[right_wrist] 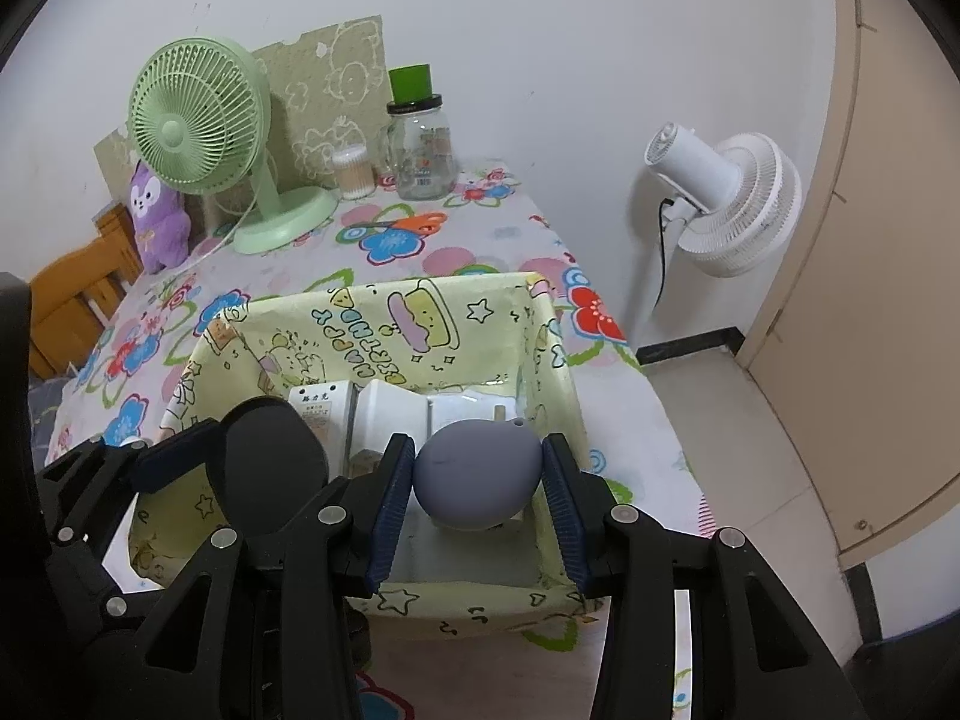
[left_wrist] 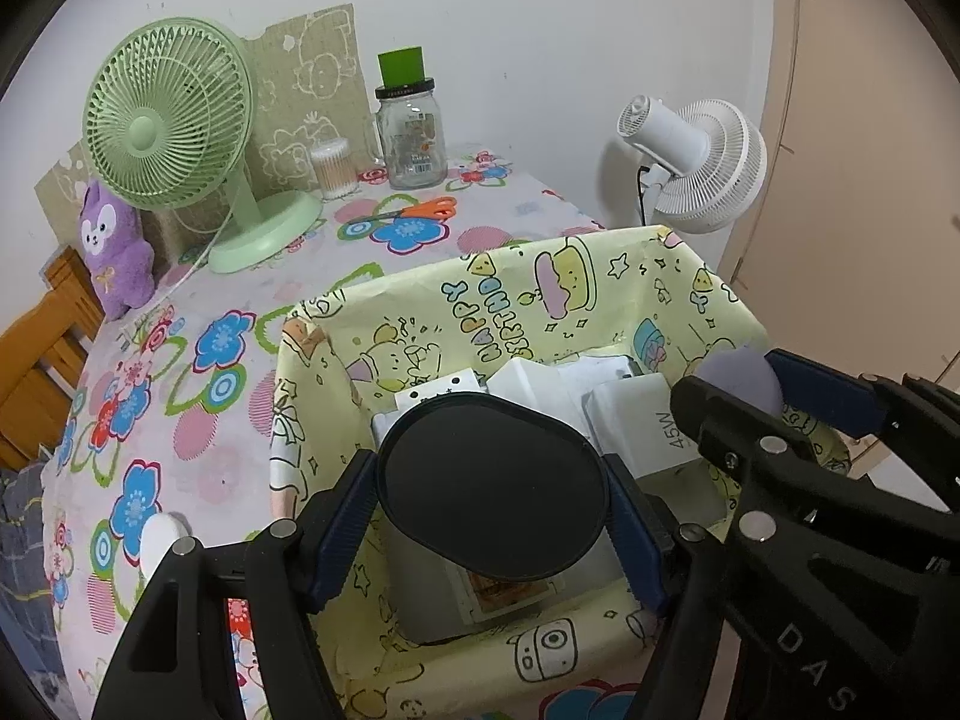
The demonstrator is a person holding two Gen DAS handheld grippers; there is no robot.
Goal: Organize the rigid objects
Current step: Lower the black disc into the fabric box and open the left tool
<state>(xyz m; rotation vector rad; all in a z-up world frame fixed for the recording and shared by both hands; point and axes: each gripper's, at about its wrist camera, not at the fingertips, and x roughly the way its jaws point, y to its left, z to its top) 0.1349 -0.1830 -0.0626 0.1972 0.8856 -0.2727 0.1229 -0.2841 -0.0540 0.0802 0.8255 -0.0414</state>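
Note:
A yellow cartoon-print storage box [left_wrist: 516,294] [right_wrist: 384,330] stands on the flowered tablecloth and holds several white chargers and small boxes [left_wrist: 630,414] [right_wrist: 396,408]. My left gripper [left_wrist: 492,495] is shut on a black oval object [left_wrist: 489,489], held over the box's near left part. This same black object [right_wrist: 270,456] shows at the left of the right wrist view. My right gripper [right_wrist: 480,480] is shut on a lavender egg-shaped object [right_wrist: 474,474] over the box's right side. In the left wrist view that lavender object [left_wrist: 741,378] peeks out at the right.
At the table's back stand a green desk fan [left_wrist: 174,132], a purple plush toy [left_wrist: 114,252], a cotton swab container [left_wrist: 331,168] and a glass jar with a green cap [left_wrist: 411,132]. Orange scissors [left_wrist: 414,211] lie behind the box. A white floor fan [right_wrist: 726,198] stands right of the table.

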